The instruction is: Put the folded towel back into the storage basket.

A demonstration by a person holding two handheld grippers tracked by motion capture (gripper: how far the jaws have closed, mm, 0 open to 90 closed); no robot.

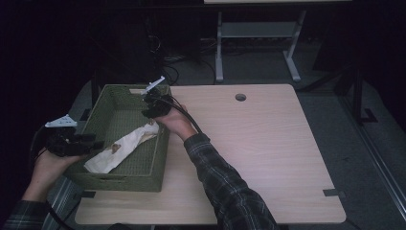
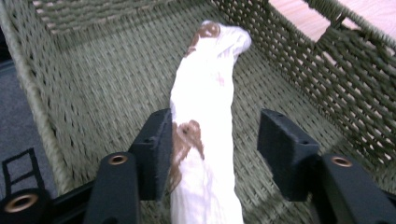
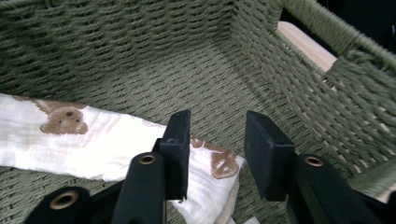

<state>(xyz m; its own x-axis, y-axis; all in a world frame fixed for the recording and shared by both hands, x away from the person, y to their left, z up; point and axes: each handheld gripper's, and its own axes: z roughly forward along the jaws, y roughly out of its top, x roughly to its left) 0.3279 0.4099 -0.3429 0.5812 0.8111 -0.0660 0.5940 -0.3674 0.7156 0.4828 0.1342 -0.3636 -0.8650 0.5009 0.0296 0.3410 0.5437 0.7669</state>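
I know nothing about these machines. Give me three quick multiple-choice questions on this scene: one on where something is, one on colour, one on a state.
1. Where does the folded cloth lie?
A. on the bare tabletop
B. inside the woven basket
C. on the floor

2. What colour is the basket?
A. olive green
B. red
C. white

3. How do the left gripper jaws stand?
A. clamped on the basket rim
B. apart, with the cloth between them
C. shut on nothing

Answers: 1 B, the cloth rests on the basket's floor. 2 A, green weave in every view. 3 B, a gap shows beside the cloth.
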